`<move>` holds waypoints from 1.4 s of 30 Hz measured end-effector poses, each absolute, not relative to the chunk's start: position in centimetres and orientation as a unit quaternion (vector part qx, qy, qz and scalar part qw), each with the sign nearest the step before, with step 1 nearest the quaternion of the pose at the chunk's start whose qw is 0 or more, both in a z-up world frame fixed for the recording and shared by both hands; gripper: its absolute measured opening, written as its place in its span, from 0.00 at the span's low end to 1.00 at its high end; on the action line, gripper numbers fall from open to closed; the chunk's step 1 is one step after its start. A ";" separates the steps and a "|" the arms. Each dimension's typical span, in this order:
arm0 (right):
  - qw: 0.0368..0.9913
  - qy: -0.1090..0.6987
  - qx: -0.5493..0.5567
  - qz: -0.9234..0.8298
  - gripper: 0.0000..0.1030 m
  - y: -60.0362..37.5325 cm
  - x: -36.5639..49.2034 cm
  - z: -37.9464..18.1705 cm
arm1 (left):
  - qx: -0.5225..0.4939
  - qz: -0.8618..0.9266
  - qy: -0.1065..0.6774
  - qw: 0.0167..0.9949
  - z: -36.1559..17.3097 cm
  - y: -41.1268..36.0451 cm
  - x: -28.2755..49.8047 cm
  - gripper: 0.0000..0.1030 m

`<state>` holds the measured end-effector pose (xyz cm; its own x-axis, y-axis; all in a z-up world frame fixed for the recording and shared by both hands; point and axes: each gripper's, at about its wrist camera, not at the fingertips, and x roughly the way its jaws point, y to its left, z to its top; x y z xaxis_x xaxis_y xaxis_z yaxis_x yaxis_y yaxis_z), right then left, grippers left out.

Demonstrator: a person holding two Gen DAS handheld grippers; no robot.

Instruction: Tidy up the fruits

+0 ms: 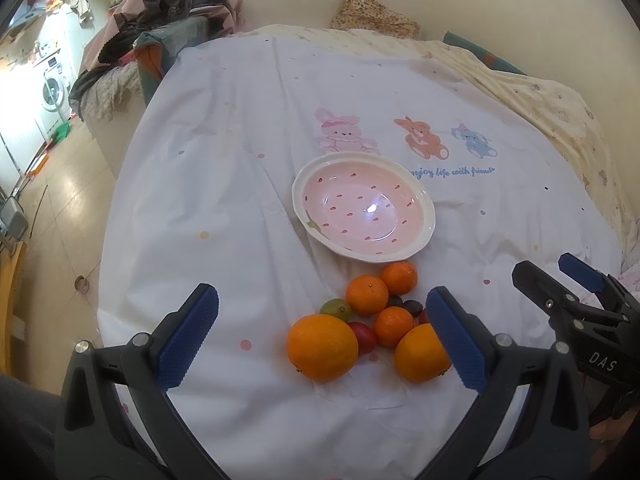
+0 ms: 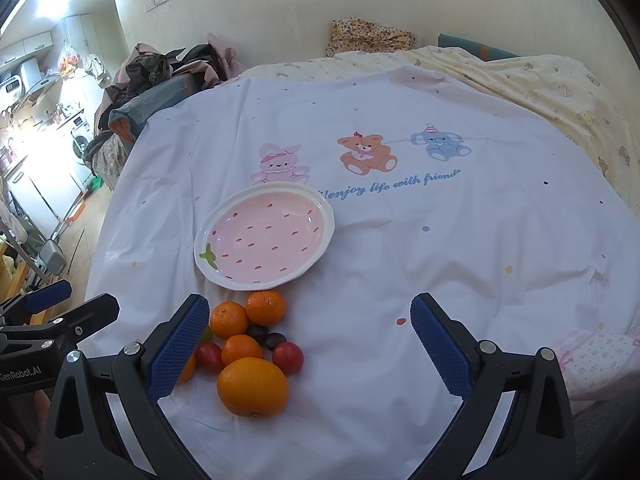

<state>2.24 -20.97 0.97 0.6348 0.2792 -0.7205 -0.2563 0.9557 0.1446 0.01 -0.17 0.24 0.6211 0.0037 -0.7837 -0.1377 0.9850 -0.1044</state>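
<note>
The fruits [image 1: 372, 328] lie heaped on the sheet [image 1: 224, 208] just before the empty pink plate [image 1: 363, 206], so with both grippers, left gripper [image 1: 324, 336] and right gripper [image 2: 310, 354], spread wide and holding nothing, I judge it best to straddle one outer orange [image 2: 253, 386] squarely and close gently.

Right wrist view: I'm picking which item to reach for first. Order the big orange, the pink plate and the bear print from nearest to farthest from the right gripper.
1. Big orange, just ahead of the right gripper, left of centre.
2. Pink plate, beyond the fruit pile.
3. Bear print, farthest, mid-sheet.
</note>
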 end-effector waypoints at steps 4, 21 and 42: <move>0.904 0.400 0.013 0.148 1.00 -20.9 2.4 0.8 | -0.076 0.039 0.433 0.897 0.3 0.0 0.0 0.99; 0.905 0.399 0.012 0.147 1.00 -20.9 2.4 0.9 | -0.079 0.040 0.434 0.897 0.3 0.1 0.0 0.99; 0.905 0.400 0.004 0.146 1.00 -20.7 2.5 0.5 | -0.081 0.042 0.433 0.897 0.2 0.2 -0.1 0.99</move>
